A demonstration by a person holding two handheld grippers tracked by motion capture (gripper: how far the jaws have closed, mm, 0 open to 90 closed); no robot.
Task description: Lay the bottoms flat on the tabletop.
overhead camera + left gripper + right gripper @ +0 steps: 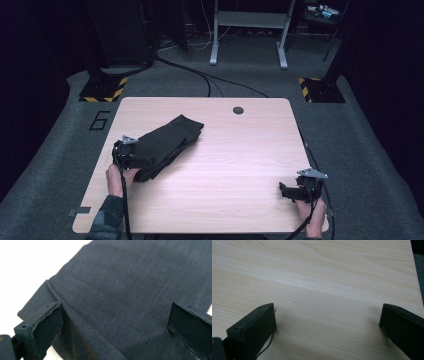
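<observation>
table [240, 150] brightly lit, surroundings dark; left gripper view overexposed, cloth [130, 297] soft-blurred.

A pale wooden tabletop [235, 155] with rounded corners and a small round hole near its far edge carries a folded black cloth [167, 142] on its left side.

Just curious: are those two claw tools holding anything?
No. The left gripper is open over the folded dark cloth; the right gripper is open above bare table.
</observation>
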